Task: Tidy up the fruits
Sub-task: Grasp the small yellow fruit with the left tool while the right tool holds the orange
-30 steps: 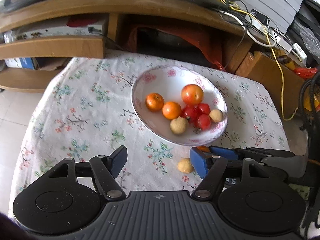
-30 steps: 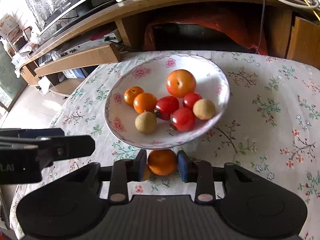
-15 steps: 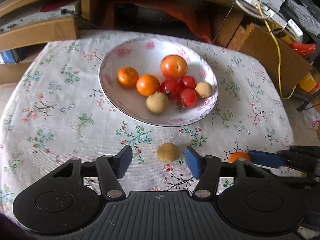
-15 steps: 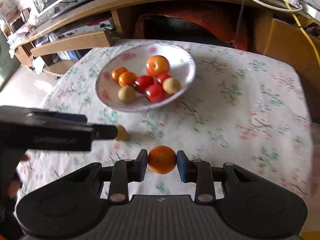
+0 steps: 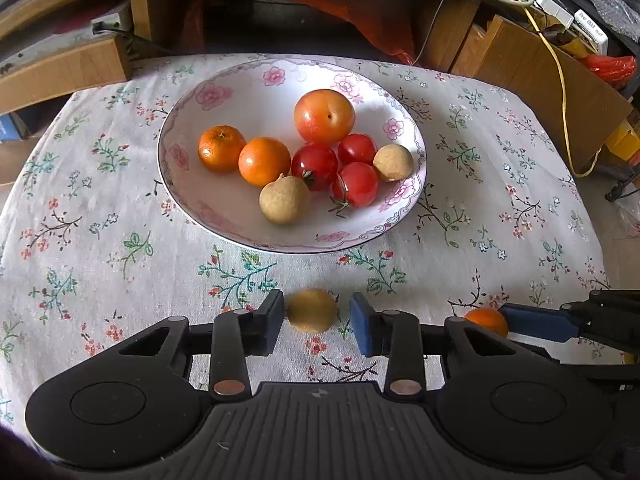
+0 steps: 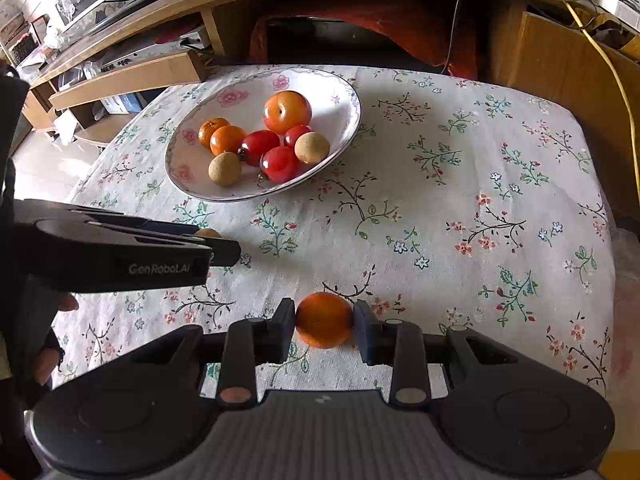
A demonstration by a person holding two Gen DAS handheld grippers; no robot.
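My left fingers (image 5: 316, 322) stand apart around a small tan longan (image 5: 312, 311) on the counter (image 5: 100, 240), neither pad clearly touching it. My right fingers (image 6: 324, 326) are clamped on a round tangerine (image 6: 324, 319). The flowered bowl (image 5: 240, 92) of fruit lies straight ahead of both, nearer my left.

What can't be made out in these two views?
- Left wrist view: the brown fruit between the left gripper fingers is blurred; contact unclear.
- Left wrist view: the orange is mostly hidden by the gripper body.
- Right wrist view: that brown fruit is mostly hidden behind the left gripper.
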